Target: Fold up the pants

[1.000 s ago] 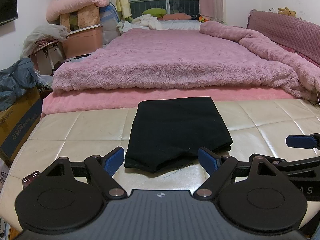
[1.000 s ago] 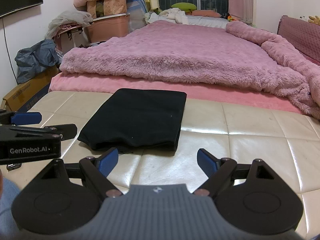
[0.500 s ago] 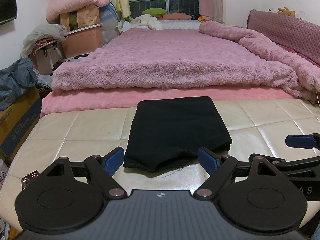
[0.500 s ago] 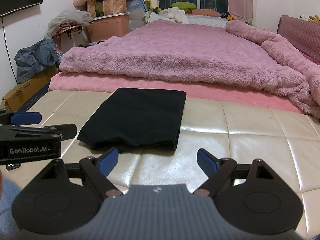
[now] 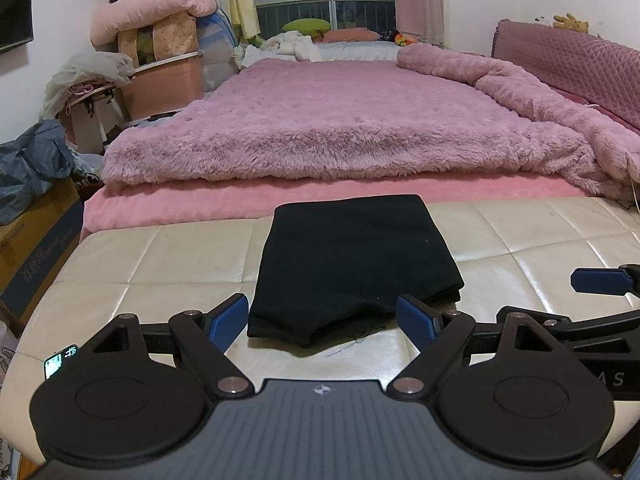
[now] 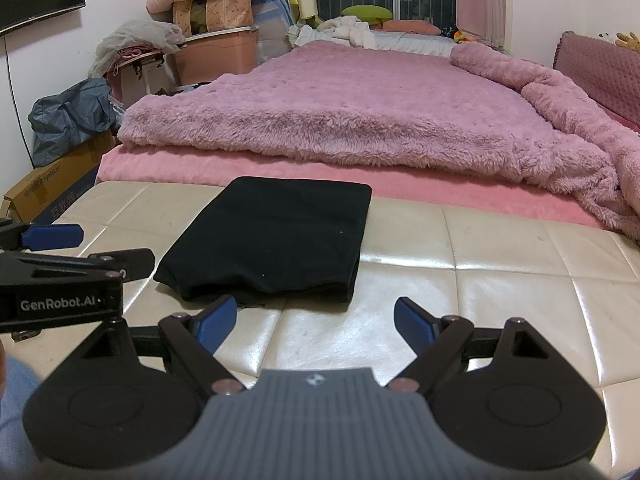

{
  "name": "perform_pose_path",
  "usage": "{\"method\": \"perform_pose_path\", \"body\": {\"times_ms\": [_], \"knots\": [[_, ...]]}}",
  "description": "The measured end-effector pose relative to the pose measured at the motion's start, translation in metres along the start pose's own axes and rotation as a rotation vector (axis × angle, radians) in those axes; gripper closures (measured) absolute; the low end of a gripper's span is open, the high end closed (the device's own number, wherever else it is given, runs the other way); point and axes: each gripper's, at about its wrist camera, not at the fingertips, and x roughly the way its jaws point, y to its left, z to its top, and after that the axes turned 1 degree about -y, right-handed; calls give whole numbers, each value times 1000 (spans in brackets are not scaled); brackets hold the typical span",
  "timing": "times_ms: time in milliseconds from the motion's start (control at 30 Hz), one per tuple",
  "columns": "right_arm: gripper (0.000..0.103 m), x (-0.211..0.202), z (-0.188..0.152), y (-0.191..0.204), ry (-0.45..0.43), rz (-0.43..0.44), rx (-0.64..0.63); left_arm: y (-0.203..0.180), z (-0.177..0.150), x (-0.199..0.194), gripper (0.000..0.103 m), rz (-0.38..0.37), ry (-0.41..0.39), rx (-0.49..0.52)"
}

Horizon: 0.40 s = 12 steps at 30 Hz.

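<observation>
Black fabric, the pants (image 5: 352,264), is seen at frame centre as a compact folded rectangle laid flat on the cream quilted worktop (image 5: 160,256), evidently so the folds hold. The left tool (image 5: 322,318) and right tool (image 6: 314,318) are held apart from it, jaws spread and empty. Folding is judged complete.

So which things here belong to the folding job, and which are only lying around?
Belong to the job:
- black pants, folded on the cream bench
- left claw, open
- right claw, open

Only lying about:
- fluffy pink blanket
- cardboard box
- pink storage bin
- plush toy
</observation>
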Motion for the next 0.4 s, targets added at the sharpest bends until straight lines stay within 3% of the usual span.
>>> {"method": "perform_pose_path", "body": {"times_ms": [400], "knots": [[21, 0, 0, 0, 1, -1, 2, 2, -2, -2, 5, -10, -15, -3]]}}
